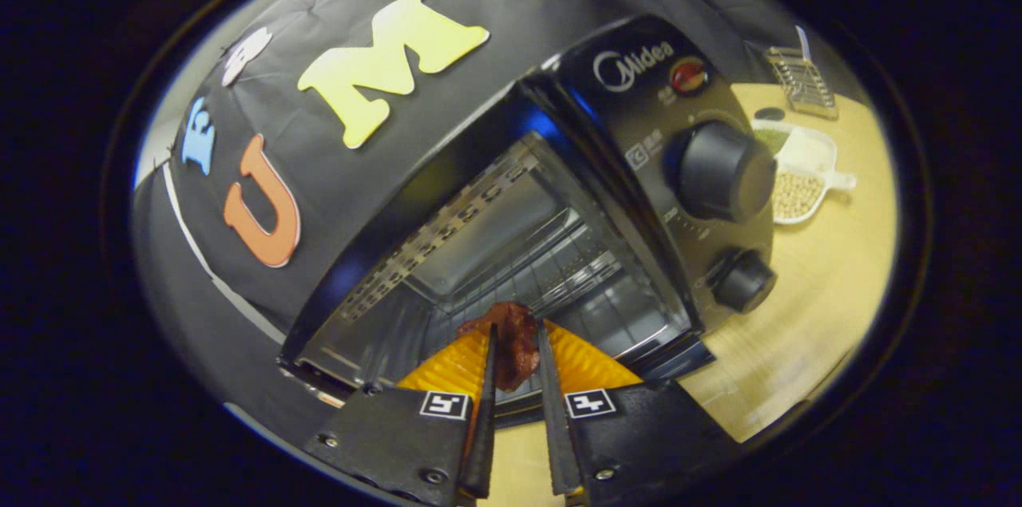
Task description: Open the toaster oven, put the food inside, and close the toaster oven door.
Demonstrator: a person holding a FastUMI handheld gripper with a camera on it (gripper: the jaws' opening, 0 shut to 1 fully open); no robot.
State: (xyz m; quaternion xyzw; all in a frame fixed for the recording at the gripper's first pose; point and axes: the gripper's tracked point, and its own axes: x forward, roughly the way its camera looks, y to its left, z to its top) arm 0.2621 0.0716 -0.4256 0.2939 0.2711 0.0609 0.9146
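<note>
The black toaster oven [639,172] stands on the wooden table with its door down and its cavity [511,251] open, the wire rack showing inside. My gripper [516,339] is shut on a brown piece of cooked meat [515,339], both fingers pressing its sides. The meat hangs right at the mouth of the cavity, just over the front edge of the oven floor. The view is tilted, so the oven leans to the right.
Two black knobs [722,172] sit on the oven's control panel right of the cavity. Beyond the oven on the table lie a white divided dish of beans [798,172] and a small wire rack [802,80]. Bare wooden table [798,315] lies to the right.
</note>
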